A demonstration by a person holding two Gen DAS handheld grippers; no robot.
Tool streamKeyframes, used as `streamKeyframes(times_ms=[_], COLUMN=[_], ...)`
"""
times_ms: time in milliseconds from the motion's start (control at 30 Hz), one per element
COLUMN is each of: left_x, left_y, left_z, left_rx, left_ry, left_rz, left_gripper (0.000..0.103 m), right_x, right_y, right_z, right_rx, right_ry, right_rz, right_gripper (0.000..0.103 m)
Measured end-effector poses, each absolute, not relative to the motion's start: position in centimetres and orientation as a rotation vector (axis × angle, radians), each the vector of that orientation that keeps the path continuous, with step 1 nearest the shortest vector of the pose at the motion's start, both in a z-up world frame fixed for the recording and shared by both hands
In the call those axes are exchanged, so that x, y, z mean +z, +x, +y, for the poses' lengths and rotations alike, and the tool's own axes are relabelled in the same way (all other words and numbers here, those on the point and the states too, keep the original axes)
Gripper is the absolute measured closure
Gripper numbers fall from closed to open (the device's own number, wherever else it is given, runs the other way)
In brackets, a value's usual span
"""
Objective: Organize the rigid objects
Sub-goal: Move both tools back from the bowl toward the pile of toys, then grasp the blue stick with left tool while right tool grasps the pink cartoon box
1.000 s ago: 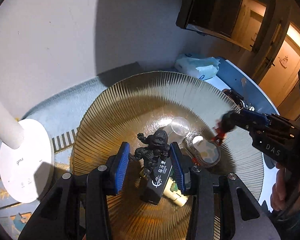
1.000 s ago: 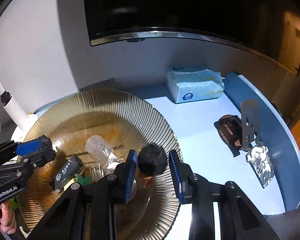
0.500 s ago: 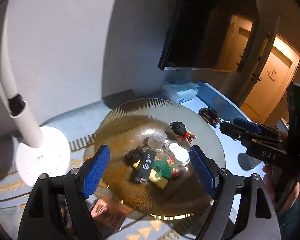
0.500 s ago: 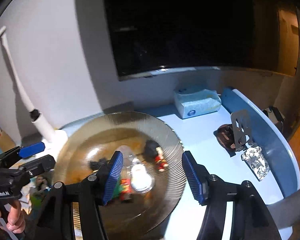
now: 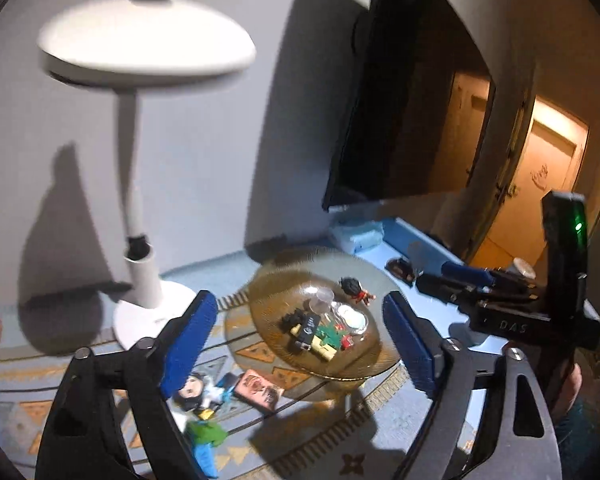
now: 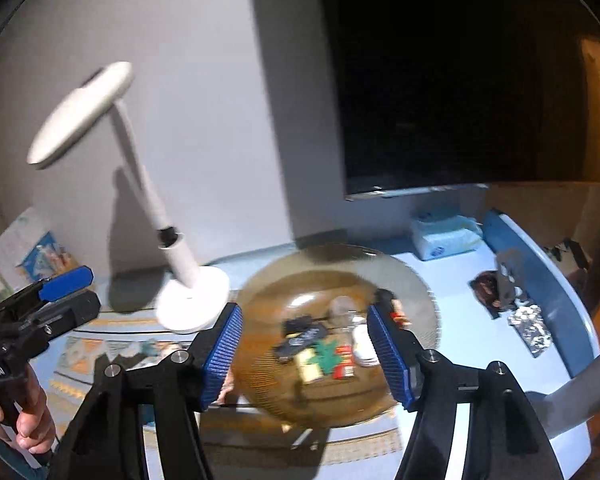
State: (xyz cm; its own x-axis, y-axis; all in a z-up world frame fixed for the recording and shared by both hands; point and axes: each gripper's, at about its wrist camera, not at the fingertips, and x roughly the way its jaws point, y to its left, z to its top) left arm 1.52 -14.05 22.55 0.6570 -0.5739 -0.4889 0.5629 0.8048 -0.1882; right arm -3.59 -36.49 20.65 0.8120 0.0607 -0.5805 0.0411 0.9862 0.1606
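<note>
1. Your left gripper (image 5: 296, 332) holds nothing. Its jaws are opening and stand wide, well above the plate, with only the distant dish framed between them. "GenRobot.AI" is partly legible on its body in the right wrist view.

2. Loose items remain on the patterned mat left of the plate: a small big-headed figure (image 5: 196, 390), a green piece (image 5: 208, 434) and a picture card (image 5: 258, 388). I judge them light and rigid. The card lies flat and will need an edge pick.

3. The amber ribbed glass plate (image 5: 276, 280) sits on the table beside the white lamp (image 5: 148, 52). Treat it as heavy, brittle and slick. Do not lift it by the rim with one gripper.

4. The task's things lie clustered in the plate's centre:
   - black figurine (image 5: 294, 318): hard and irregular; take it across the torso.
   - black USB-like stick (image 5: 308, 330): white print, unreadable; grip across its narrow sides.
   - clear cup (image 5: 322, 300): thin and slippery; use light pressure.
   - round tin (image 5: 352, 316): low and smooth; grip across its width.
   - red-and-black figure (image 5: 356, 288): lies apart near the far rim.

5. Your right gripper (image 6: 314, 354) is likewise empty, jaws opening, clear of the plate. "DAS" reads on its body in the left wrist view.

6. The tissue pack (image 6: 444, 236) by the wall bears a blue logo, illegible.
</note>
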Motion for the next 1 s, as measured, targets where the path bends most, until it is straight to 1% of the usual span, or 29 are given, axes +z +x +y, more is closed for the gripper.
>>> streamKeyframes(times_ms=[133, 233, 267, 300, 333, 400, 533, 600, 733, 900, 967, 1000], left_x=[24.3, 25.3, 25.4, 25.3, 25.0, 24.3, 20.6, 17.6, 10.7, 5.3, 3.6, 3.0], left_y=[-1.3, -3.7, -4.5, -5.1, -5.7, -6.2, -6.1, -5.4, -3.7, -3.0, -2.3, -2.0], left_z=[-10.8, -8.2, -7.4, -6.9, -6.2, -5.5, -4.2, -3.9, -4.5, -5.5, -5.9, -6.0], left_rx=[-0.615, -0.613, -0.595, -0.573, -0.544, -0.528, -0.494, -0.484, -0.431, -0.412, -0.387, -0.385], left_ry=[-0.047, -0.082, -0.083, -0.079, -0.071, -0.053, -0.027, -0.026, 0.006, 0.036, 0.057, 0.058], left_rz=[0.525, 0.483, 0.464, 0.454, 0.444, 0.442, 0.509, 0.586, 0.768, 0.887, 0.924, 0.937], left_gripper=[0.014, 0.012, 0.01, 0.004, 0.001, 0.001, 0.001, 0.001, 0.001, 0.002, 0.008, 0.013], right_x=[21.7, 21.9, 21.8, 21.7, 21.4, 20.6, 17.6, 15.5, 10.3, 5.8, 4.4, 4.0], right_y=[-4.8, -5.9, -6.4, -6.5, -6.9, -7.1, -7.1, -6.8, -5.4, -4.3, -3.1, -2.6], right_z=[-33.5, -31.1, -30.0, -29.5, -28.5, -27.3, -25.6, -25.2, -25.1, -24.4, -24.4, -24.6], right_rx=[0.083, 0.145, 0.171, 0.184, 0.207, 0.246, 0.309, 0.315, 0.313, 0.27, 0.236, 0.23], right_ry=[0.165, 0.15, 0.142, 0.137, 0.132, 0.134, 0.165, 0.186, 0.244, 0.205, 0.185, 0.187], right_rz=[0.596, 0.579, 0.57, 0.565, 0.562, 0.573, 0.611, 0.647, 0.779, 0.879, 0.921, 0.931], right_gripper=[0.024, 0.022, 0.022, 0.022, 0.022, 0.02, 0.014, 0.014, 0.014, 0.014, 0.014, 0.015])
